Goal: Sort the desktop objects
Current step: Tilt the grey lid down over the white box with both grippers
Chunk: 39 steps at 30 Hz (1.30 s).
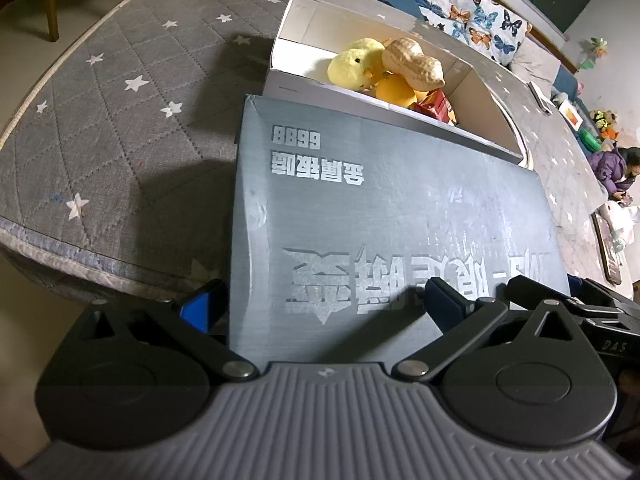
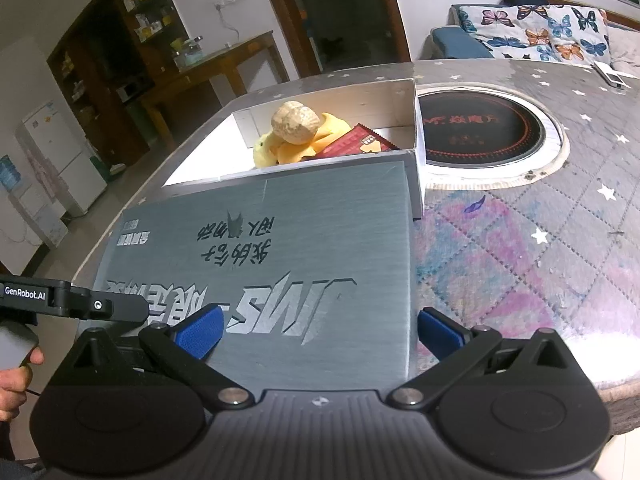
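A grey lid [image 1: 380,208] with silver lettering lies over the near part of a white box [image 1: 320,28], whose far part stands uncovered. Inside are a yellow plush chick [image 1: 354,64], a peanut-shaped toy [image 1: 412,64], an orange ball [image 1: 394,90] and a red packet [image 1: 434,106]. My left gripper [image 1: 322,306] is open and straddles the lid's near left edge, one finger beside it, one over it. My right gripper [image 2: 318,330] is open the same way at the near right edge of the lid [image 2: 280,240]. The peanut toy [image 2: 296,122] and red packet [image 2: 356,142] show there too.
The table wears a grey quilted cover with stars [image 1: 120,120]. A round cooktop [image 2: 480,128] is set into it right of the box. A white remote [image 2: 612,74] lies at the far right. A butterfly-patterned sofa [image 2: 540,36] stands behind. A person sits far right [image 1: 616,168].
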Available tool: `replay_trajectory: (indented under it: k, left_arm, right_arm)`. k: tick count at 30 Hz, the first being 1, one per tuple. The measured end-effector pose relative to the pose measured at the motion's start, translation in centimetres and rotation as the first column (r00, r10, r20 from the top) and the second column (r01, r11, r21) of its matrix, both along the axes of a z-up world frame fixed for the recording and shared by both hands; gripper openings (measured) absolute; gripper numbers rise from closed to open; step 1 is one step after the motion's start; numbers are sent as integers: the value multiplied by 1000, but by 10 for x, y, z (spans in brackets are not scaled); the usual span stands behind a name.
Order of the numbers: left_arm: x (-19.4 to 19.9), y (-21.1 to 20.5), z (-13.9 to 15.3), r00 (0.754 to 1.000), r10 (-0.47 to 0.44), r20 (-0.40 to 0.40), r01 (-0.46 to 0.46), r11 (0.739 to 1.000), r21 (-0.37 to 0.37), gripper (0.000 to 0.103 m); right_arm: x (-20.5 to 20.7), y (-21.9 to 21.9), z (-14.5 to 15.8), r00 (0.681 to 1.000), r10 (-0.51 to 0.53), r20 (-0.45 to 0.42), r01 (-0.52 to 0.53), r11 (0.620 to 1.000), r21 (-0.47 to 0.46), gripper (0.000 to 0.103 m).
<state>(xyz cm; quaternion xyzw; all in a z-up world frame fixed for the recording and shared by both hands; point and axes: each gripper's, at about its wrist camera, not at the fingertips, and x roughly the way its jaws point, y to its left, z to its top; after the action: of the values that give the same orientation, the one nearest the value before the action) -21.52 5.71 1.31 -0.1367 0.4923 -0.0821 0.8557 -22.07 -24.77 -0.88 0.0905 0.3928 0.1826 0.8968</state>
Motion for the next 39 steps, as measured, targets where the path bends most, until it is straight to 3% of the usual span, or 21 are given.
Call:
replay_trajectory:
  k: [26,39]
  left_arm:
    - [11,1,1,998,-38,-43,38,999,-7,103]
    - [-1,1,30,997,-66,34,66,998,2,103]
  right_arm:
    - [10,-5,1,998,49,-25,-48,999,11,103]
    - [-6,-3,31,998,39,47,-39,999,3,103]
